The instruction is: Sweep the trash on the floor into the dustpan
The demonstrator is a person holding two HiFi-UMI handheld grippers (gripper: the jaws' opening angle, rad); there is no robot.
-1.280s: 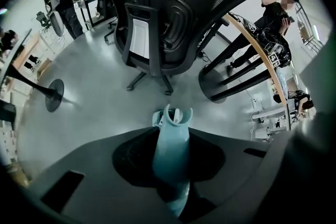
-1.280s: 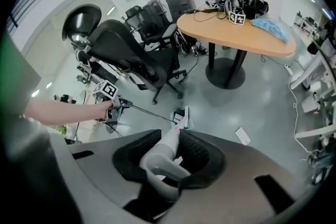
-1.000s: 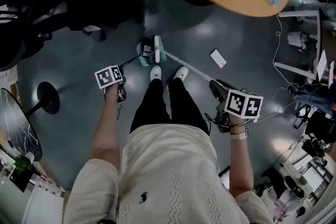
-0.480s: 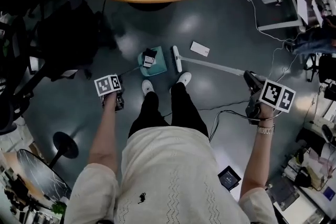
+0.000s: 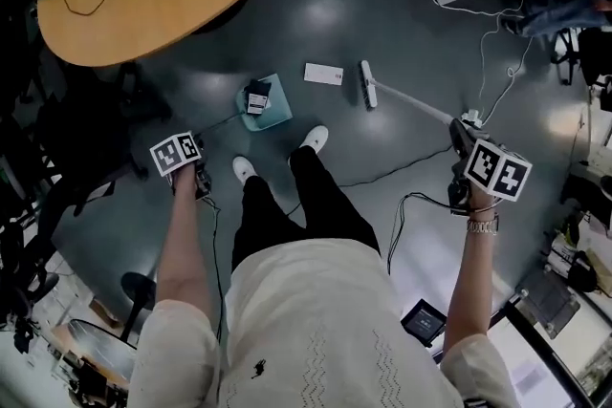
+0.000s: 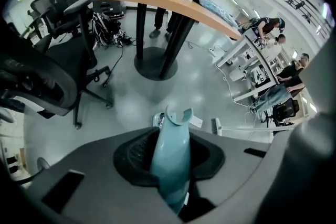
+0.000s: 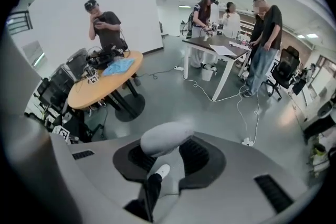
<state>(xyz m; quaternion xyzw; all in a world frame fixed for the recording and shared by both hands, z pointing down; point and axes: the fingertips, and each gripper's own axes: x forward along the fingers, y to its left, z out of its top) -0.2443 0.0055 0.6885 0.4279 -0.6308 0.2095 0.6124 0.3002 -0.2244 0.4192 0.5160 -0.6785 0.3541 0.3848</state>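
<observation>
Left gripper [image 6: 170, 162] is pinching the teal dustpan handle [image 6: 172, 139] tight between its jaws, and the right gripper [image 7: 164, 160] is clamping the pale broom handle [image 7: 161, 140] the same way. Following the poles outward, the dustpan [image 5: 278, 117] is sitting on the grey floor [image 5: 382, 5] just ahead of the person's shoes, with a small dark-and-white item lying in it. The broom head [image 5: 366, 83] is resting off to the right, and a white slip of paper [image 5: 323, 74] is lying between the two, near the pan. I'm seeing two risks: that flat slip could end up sliding under the pan's lip, or a hard push could send the light pan skating away. The black cable [image 5: 382, 169] by the feet is looking like a snag hazard too. Print on the slip is showing too small to read
</observation>
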